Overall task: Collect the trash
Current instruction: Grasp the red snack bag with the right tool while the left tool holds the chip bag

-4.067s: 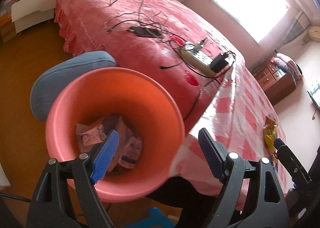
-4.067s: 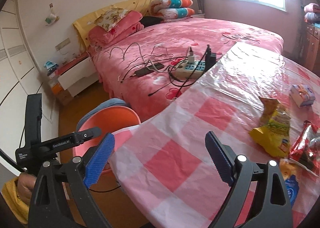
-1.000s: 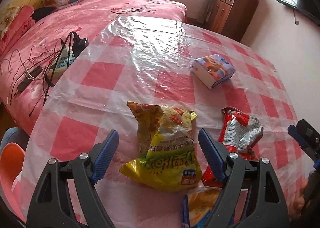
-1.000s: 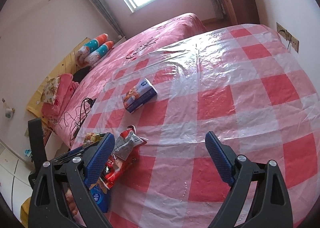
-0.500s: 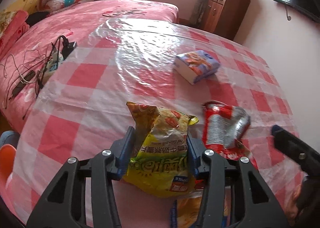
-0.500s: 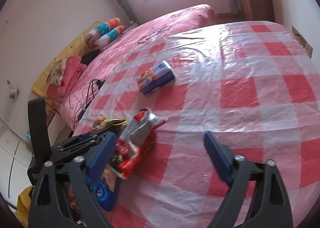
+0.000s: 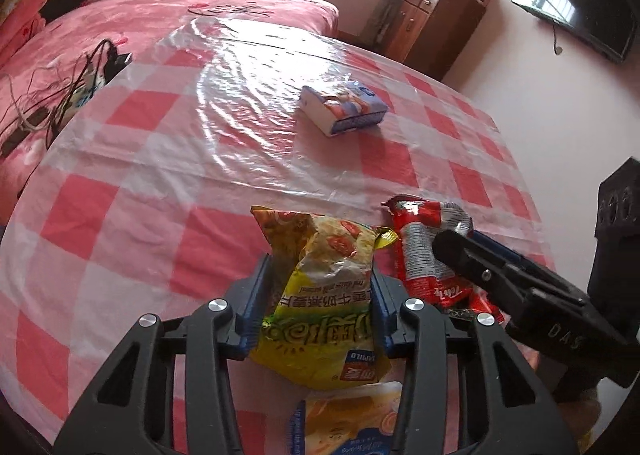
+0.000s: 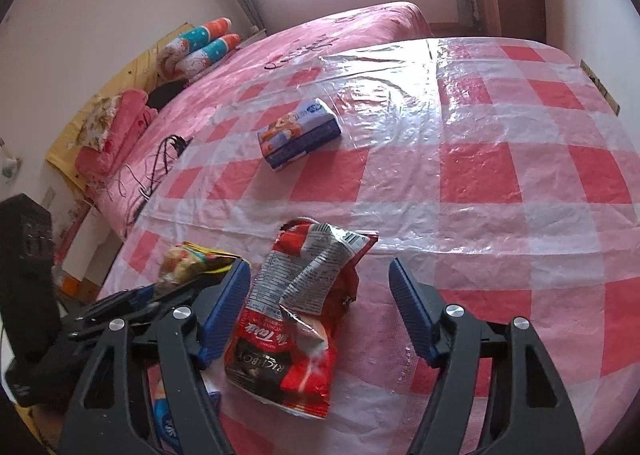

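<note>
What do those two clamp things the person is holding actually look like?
Both the left gripper and the right gripper are black plastic frames with triangular cut-outs and silver round bolts. Each has two jaws lined with ribbed blue pads. One black body carries faint raised lettering.

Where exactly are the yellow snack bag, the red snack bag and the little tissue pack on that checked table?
yellow snack bag (image 7: pixel 320 295), left wrist view, printed front between the tongs.
red snack bag (image 8: pixel 292 319), right wrist view, crumpled middle.
tissue pack (image 8: pixel 298 133), right wrist view, its top face.
</note>
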{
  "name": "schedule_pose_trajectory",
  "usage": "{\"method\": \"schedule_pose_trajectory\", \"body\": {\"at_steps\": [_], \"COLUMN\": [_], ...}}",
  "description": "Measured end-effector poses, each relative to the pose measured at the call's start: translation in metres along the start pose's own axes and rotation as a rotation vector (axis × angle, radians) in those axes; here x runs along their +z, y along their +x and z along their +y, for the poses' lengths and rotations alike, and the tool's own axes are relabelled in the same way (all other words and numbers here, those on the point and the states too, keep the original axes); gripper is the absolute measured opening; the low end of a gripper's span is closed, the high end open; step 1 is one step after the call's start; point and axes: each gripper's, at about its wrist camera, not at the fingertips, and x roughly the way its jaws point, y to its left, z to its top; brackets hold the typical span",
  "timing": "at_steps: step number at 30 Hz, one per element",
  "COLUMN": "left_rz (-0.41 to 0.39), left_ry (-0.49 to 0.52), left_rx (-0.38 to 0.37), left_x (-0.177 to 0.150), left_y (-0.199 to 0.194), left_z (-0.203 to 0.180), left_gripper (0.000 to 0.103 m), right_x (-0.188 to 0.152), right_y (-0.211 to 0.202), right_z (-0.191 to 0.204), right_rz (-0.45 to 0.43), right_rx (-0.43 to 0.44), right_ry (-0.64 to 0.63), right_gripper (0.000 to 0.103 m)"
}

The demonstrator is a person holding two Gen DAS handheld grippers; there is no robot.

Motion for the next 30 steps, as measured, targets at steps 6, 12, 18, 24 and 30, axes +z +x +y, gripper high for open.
{"method": "schedule_pose_trajectory", "body": {"at_steps": [6,12,18,24,30], "left_rz": [-0.019,-0.034,-0.048,-0.058,-0.06], "left_ry": [-0.042,-0.073,-0.085,-0.096,-0.124], "left_rx": [0.011,0.008,-0.006,-0.016,-0.03], "left_x": [-0.002,-0.004,-0.004,-0.006,-0.009], "left_y": [-0.007,-0.014,-0.021,-0.027,-0.034], "left_z": [0.017,0.034,0.044,0.056,0.072], "left_gripper": [0.045,0.045,0.045,0.045,0.045], "right_x": [0.0,-0.001,-0.001,-0.001,-0.001], "right_y": [0.006,0.015,0.024,0.031,0.03], "right_z": [0.009,0.023,0.034,0.043,0.043], "right_rz": [-0.003,0.008,0.031,0.036,0.031], "right_rx": [-0.028,-0.088,-0.138,-0.207,-0.189], "right_ry": [-0.044,-0.116,-0.174,-0.222,-0.235], "right_gripper": [0.081,0.082,0.086,0.069,0.062]}}
